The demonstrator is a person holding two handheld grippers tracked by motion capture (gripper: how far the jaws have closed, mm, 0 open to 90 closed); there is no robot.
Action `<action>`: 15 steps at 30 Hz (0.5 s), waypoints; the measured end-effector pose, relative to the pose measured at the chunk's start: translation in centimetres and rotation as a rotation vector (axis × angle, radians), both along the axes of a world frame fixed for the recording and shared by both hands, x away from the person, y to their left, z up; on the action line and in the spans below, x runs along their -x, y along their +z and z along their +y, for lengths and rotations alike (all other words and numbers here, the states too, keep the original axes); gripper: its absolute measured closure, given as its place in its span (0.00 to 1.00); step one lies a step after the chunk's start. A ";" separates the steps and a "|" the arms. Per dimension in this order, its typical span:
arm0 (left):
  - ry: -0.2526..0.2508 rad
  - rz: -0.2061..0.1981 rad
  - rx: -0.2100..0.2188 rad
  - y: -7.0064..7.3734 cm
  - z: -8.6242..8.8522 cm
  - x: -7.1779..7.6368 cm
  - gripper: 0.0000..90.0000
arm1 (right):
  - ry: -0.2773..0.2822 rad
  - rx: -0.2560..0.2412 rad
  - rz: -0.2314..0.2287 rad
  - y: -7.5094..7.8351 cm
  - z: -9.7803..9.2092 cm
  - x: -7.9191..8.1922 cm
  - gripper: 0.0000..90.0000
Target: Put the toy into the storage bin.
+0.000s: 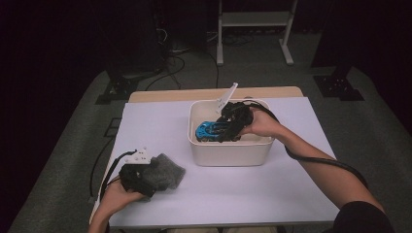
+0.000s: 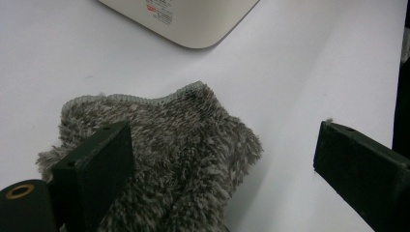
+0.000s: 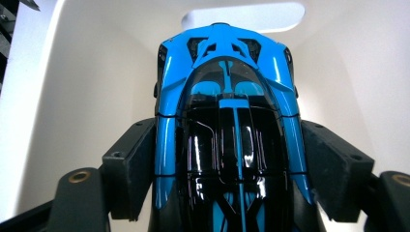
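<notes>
Inside the white bin (image 1: 231,150), the right gripper (image 3: 227,169) clamps a blue toy car (image 3: 227,96) by its flanks, a lift out seemingly next, while the left gripper (image 2: 220,159) gapes wide over a grey fuzzy cloth (image 2: 183,145) on the table (image 1: 160,121).

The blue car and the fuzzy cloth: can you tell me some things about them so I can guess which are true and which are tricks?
1. The blue toy car is inside the white bin. True.
2. The right gripper has its jaws against the car's sides. True.
3. The grey fuzzy cloth lies in the bin. False: it lies on the table, outside it.
4. The left gripper is shut tight. False: its jaws are wide apart over the cloth.
</notes>
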State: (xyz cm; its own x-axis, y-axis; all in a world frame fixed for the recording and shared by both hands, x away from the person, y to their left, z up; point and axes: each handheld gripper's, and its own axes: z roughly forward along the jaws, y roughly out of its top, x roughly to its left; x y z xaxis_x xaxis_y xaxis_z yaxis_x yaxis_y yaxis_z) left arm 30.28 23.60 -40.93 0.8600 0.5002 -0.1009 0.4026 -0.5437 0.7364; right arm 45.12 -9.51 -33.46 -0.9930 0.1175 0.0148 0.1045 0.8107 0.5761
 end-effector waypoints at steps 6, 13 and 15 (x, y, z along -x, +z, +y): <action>-0.002 0.001 -0.001 0.0 0.0 0.0 0.07 | 0.001 0.021 0.011 -0.7 0.1 -0.1 0.28; -0.003 -0.005 0.004 0.1 0.1 0.0 0.07 | 0.005 0.037 0.014 -1.0 0.3 -0.2 0.28; -0.005 -0.005 0.003 0.1 0.1 0.0 0.07 | 0.002 0.040 0.018 -1.0 0.3 -0.2 0.28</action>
State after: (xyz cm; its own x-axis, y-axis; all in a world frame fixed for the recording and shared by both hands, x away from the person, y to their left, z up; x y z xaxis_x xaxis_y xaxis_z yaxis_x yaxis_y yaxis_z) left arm 30.29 23.67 -40.82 0.8629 0.4957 -0.0986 0.3966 -0.5432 0.7401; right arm 45.37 -9.20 -34.44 -0.9928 0.1165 0.0281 0.1131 0.8334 0.5409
